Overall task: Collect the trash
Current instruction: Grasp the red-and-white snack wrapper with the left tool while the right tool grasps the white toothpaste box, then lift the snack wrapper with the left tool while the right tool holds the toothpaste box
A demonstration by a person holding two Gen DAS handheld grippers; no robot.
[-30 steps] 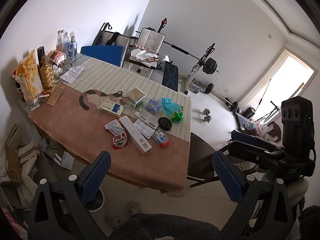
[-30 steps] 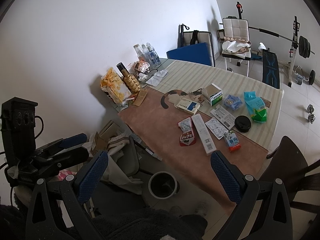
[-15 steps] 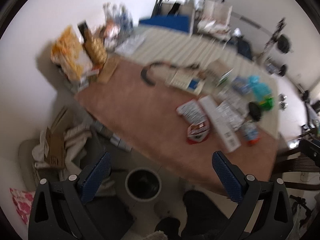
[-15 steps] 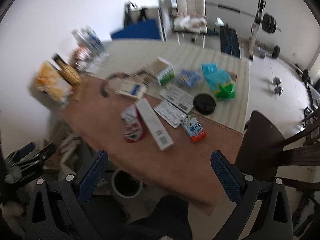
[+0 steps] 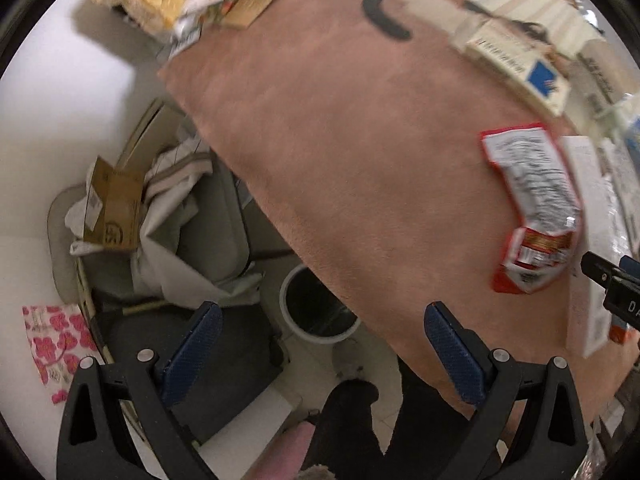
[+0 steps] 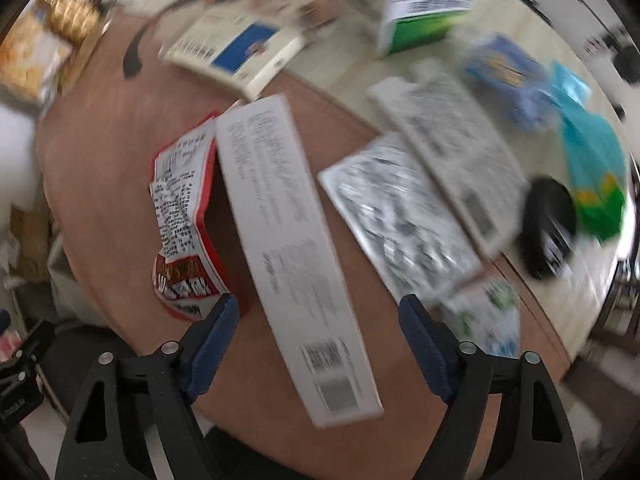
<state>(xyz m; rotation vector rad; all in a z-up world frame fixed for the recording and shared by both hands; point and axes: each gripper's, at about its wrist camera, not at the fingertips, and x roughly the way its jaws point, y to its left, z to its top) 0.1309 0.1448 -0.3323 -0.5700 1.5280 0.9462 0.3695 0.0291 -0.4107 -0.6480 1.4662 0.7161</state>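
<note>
A long white carton (image 6: 296,248) lies on the brown tablecloth (image 6: 100,152), right between the open fingers of my right gripper (image 6: 318,308), which hovers over its near end. A torn red and white wrapper (image 6: 180,216) lies just left of it, also in the left wrist view (image 5: 532,208). My left gripper (image 5: 320,316) is open and empty, above the table's near edge and a white bin with a black liner (image 5: 316,308) on the floor. The right gripper's tip shows at the right edge of the left wrist view (image 5: 612,280).
More litter lies on the table: a foil blister pack (image 6: 396,216), a white and blue box (image 6: 236,52), a green and white box (image 6: 424,16), blue packets (image 6: 508,76), a black lid (image 6: 548,224). A chair with cloth and cardboard (image 5: 120,208) stands left of the bin.
Both grippers have swung down and closer to the table. The right one has come over the long white carton; the left now looks down at the table edge and the bin.
</note>
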